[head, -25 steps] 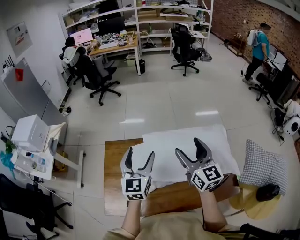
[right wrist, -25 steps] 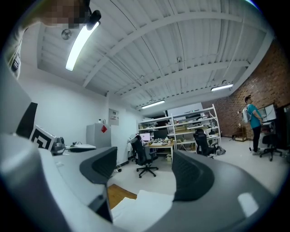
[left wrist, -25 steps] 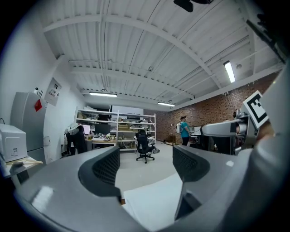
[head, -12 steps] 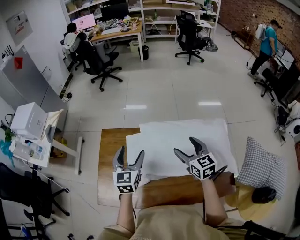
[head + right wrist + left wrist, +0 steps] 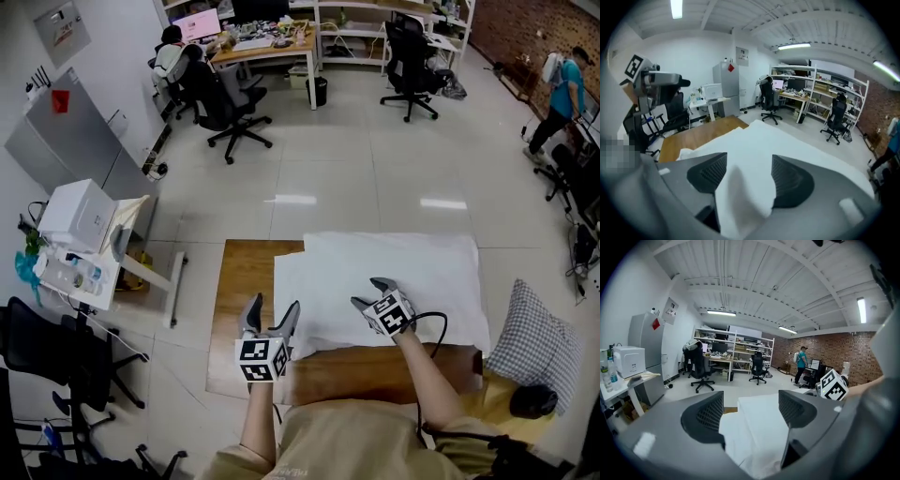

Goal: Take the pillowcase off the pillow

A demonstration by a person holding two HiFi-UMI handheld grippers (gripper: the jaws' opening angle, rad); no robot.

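Left gripper (image 5: pixel 273 305) hovering at the near-left corner of the pillow (image 5: pixel 412 272), jaws spread, right gripper (image 5: pixel 368 292), jaws just closing around a pillowcase fold (image 5: pixel 740 197).

I see the pillow (image 5: pixel 403 281) lying flat on the wooden table (image 5: pixel 242 309), fully inside its plain white pillowcase (image 5: pixel 289 305). The case's slack end spreads flat past the pillow, toward the left in the head view. Near the front edge, the white cloth stands bunched up in 1 soft fold.
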